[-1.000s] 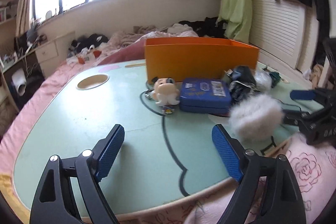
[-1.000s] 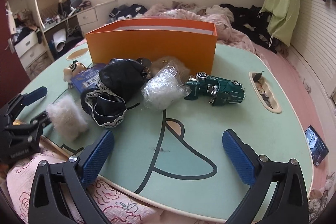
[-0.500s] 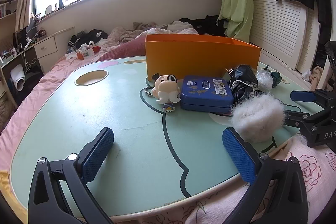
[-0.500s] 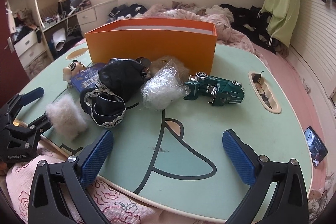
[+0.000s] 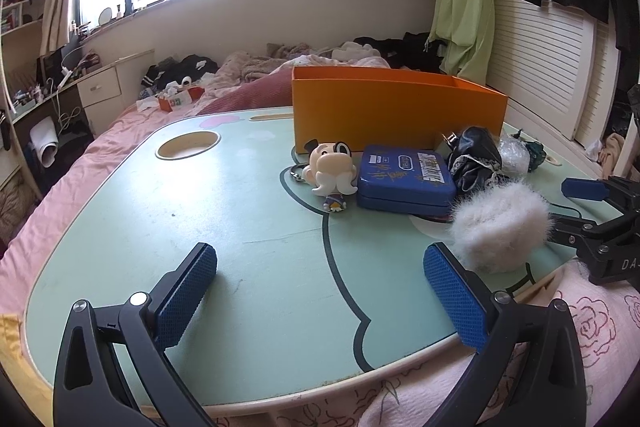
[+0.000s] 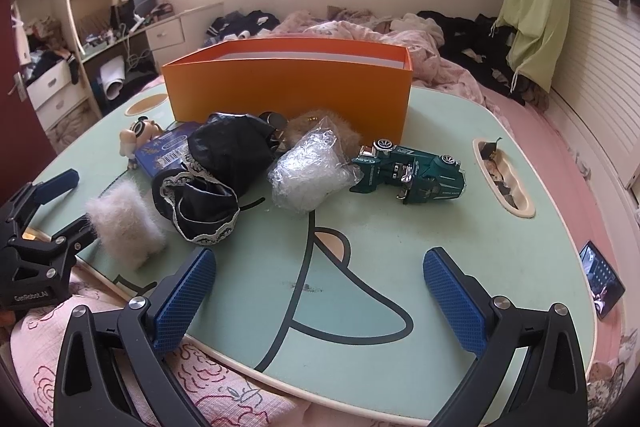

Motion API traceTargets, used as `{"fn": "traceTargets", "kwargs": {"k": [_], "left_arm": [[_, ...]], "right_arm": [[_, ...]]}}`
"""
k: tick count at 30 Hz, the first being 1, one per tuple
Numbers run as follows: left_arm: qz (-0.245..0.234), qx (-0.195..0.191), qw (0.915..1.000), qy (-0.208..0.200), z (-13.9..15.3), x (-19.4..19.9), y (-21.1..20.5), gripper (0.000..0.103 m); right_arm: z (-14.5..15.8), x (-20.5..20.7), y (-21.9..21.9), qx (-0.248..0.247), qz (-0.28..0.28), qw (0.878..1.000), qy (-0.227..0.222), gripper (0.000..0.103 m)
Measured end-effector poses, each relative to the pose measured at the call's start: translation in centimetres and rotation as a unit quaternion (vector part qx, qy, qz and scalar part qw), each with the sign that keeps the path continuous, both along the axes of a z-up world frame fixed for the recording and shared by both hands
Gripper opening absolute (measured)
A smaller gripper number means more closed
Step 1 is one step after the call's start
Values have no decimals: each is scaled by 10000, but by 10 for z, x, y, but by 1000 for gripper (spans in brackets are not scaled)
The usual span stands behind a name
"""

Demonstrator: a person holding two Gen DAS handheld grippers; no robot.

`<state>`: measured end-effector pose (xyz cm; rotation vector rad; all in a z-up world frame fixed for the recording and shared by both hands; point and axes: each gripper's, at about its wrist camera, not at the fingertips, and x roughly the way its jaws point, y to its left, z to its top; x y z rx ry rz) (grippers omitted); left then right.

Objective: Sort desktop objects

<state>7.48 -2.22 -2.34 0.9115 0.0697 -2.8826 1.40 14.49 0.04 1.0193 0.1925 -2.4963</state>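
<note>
An orange box (image 6: pixel 288 87) stands open at the back of the green lap table (image 6: pixel 400 247). In front of it lie a cartoon figurine (image 5: pixel 332 171), a blue tin (image 5: pixel 406 177), a black lace-trimmed cloth (image 6: pixel 216 171), a clear plastic bag (image 6: pixel 312 171), a green toy car (image 6: pixel 412 173) and a white fluffy pompom (image 5: pixel 498 227). My left gripper (image 5: pixel 320 299) is open and empty above the table's near edge, left of the pompom. My right gripper (image 6: pixel 320 299) is open and empty at the near edge, below the bag and car.
The table rests on a pink bed. It has a round cup hole (image 5: pixel 188 145) at the left and an oblong tray slot (image 6: pixel 502 177) at the right. A phone (image 6: pixel 600 279) lies on the bedding beside the table. Clothes are piled behind the box.
My left gripper has opened wider and shifted a little, bringing the figurine and tin more to the centre. The right gripper has barely moved. Objects stay in place.
</note>
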Motion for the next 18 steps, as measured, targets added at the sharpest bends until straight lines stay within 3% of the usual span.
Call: {"fn": "traceTargets", "kwargs": {"k": [18], "left_arm": [[-35, 0, 10000, 15, 1, 2, -2, 103]], "right_arm": [[4, 4, -8, -69, 60, 9999, 66, 101]]}}
